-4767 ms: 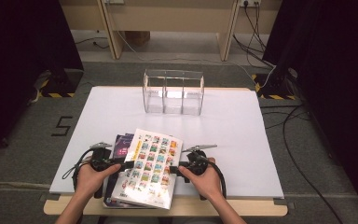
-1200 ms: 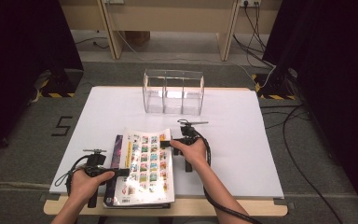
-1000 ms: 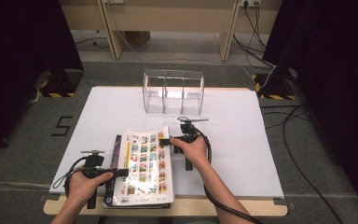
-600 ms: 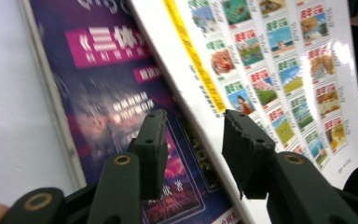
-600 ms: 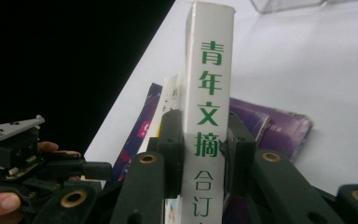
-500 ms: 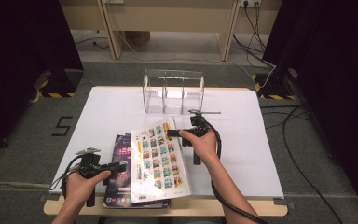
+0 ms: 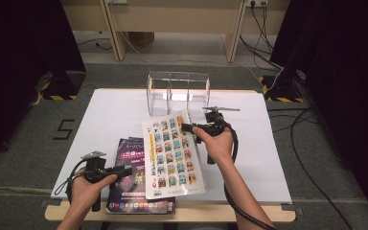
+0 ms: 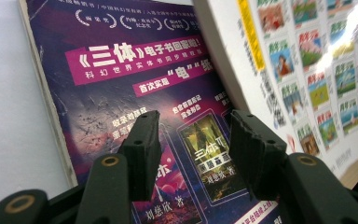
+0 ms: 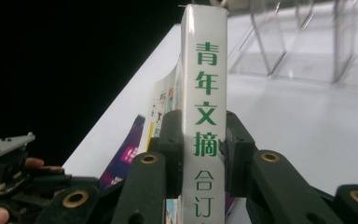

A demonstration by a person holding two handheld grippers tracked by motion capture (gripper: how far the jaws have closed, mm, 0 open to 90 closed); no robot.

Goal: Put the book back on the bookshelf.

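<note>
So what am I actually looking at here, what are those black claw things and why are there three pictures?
A person sits at a white table and holds a hand tool in each hand; each tool ends in a two-jaw gripper. One picture comes from a camera above the table. The other two come from small cameras riding on the tools, looking along their black jaws.

The right gripper is clamped on the spine of a thick white book with rows of small coloured pictures on its cover, tilting it up off the table. The left gripper hangs over a purple book that lies flat underneath; its jaws have just been opening and nothing is between them.

At the far edge stands a clear plastic rack with dividers.
</note>
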